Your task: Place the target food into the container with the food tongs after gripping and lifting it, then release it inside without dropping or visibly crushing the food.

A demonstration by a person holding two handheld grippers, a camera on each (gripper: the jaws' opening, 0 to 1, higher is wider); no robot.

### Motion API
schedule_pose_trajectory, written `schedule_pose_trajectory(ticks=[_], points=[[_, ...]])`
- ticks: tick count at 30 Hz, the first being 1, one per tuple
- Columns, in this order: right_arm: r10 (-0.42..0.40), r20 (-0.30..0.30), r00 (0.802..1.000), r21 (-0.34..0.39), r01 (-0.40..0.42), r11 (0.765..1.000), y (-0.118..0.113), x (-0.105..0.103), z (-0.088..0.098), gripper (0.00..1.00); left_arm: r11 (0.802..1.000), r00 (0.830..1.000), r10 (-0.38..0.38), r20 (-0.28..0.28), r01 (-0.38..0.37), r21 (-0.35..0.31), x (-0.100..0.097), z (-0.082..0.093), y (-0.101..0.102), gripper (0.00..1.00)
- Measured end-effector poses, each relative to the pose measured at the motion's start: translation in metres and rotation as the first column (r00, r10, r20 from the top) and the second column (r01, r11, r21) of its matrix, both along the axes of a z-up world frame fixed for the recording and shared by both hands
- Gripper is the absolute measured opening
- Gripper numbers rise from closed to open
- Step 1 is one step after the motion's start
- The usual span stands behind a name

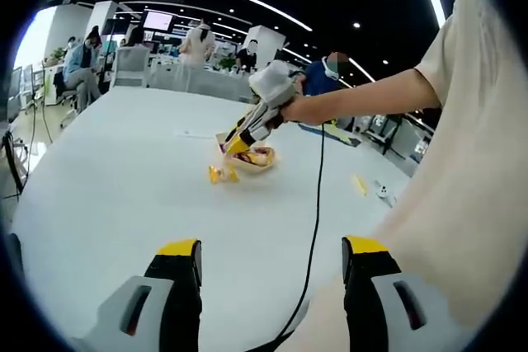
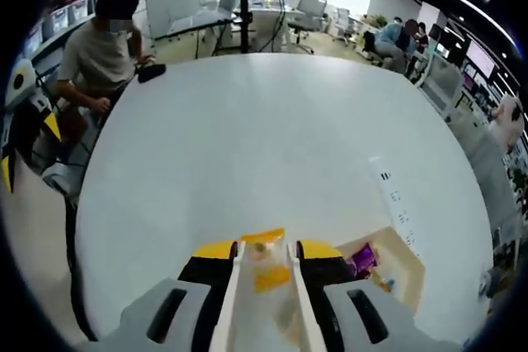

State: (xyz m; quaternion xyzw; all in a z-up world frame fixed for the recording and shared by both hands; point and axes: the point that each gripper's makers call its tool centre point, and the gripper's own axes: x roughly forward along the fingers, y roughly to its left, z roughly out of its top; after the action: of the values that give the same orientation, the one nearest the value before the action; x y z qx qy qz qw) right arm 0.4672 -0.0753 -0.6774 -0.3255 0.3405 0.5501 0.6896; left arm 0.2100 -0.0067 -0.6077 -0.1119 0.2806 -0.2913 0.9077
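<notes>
While clamped between the white food tongs point(image 2: 262, 286) that the right gripper point(image 2: 262, 255) squeezes, looks like a small orange-yellow snack packet point(image 2: 267, 268), glossy, raised just left of the shallow cardboard tray point(image 2: 406, 268). Hard to read: tray contents, bar a purple wrapper point(image 2: 363, 258); another yellow packet point(image 1: 221, 174) lying beside the tray. Seen from the left gripper view: right gripper over the tray on the white table point(image 1: 124, 179), cable point(image 1: 316, 204) trailing. Left gripper point(image 1: 272, 255) jaws apart, holding nothing.

Yellow-orange food piece point(image 2: 269, 266) pinched between white tongs point(image 2: 233, 302), beside shallow tan container point(image 2: 402, 265) holding snacks
</notes>
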Motion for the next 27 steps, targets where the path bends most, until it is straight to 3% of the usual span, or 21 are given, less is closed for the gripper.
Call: schedule_pose_trajectory(ticks=[19,27], points=[[0.05,-0.024,0.998,-0.062,-0.051,0.997,-0.004,-0.004,-0.029,0.29,1.0,1.0,0.008,-0.013,-0.009,-0.008,0.003,-0.001,0.001,0.7],[0.111,-0.013,0.994,-0.097,-0.112,0.989,-0.002,-0.004,-0.037,0.29,1.0,1.0,0.009,-0.026,-0.009,-0.016,0.003,-0.003,0.0,0.71]])
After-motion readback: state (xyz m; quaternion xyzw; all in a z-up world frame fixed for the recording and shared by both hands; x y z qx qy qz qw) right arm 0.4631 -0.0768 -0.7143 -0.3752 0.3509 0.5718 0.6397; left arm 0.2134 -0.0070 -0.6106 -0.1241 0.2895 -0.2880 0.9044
